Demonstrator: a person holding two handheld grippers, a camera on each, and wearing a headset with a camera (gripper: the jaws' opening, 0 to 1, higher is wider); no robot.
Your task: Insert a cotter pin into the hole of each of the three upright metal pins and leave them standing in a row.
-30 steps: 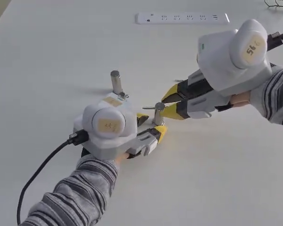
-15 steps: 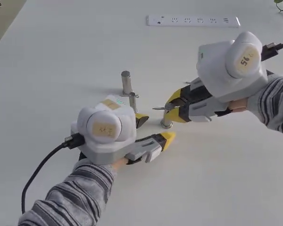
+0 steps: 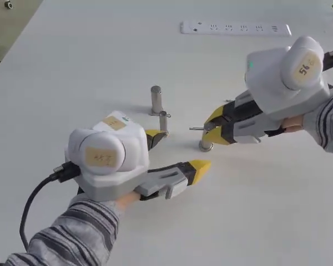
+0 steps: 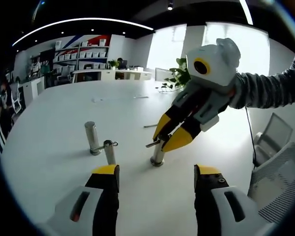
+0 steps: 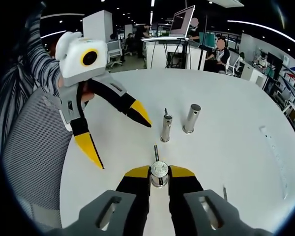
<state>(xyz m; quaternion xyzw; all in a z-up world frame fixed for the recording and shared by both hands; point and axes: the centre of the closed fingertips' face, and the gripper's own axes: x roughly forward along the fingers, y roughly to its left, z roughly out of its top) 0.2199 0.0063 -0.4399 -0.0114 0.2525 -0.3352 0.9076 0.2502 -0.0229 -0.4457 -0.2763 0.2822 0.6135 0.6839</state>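
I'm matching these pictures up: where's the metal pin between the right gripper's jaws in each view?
Head view: metal pin right of centre.
Left gripper view: metal pin centre, under the right gripper.
Right gripper view: metal pin bottom centre.
Shared landmark: tall bare pin.

A white table (image 3: 100, 55) carries a power strip (image 3: 236, 27). Well nearer than the strip stand a tall metal pin (image 3: 156, 100), a second pin (image 3: 164, 122) and a third pin (image 3: 206, 139).

Silver pins (image 3: 156, 100) on a white table (image 3: 100, 55). Left gripper (image 3: 183, 149) and right gripper (image 3: 212, 127) white, yellow-tipped. Sleeves (image 3: 77, 233) grey-striped, perhaps with black.
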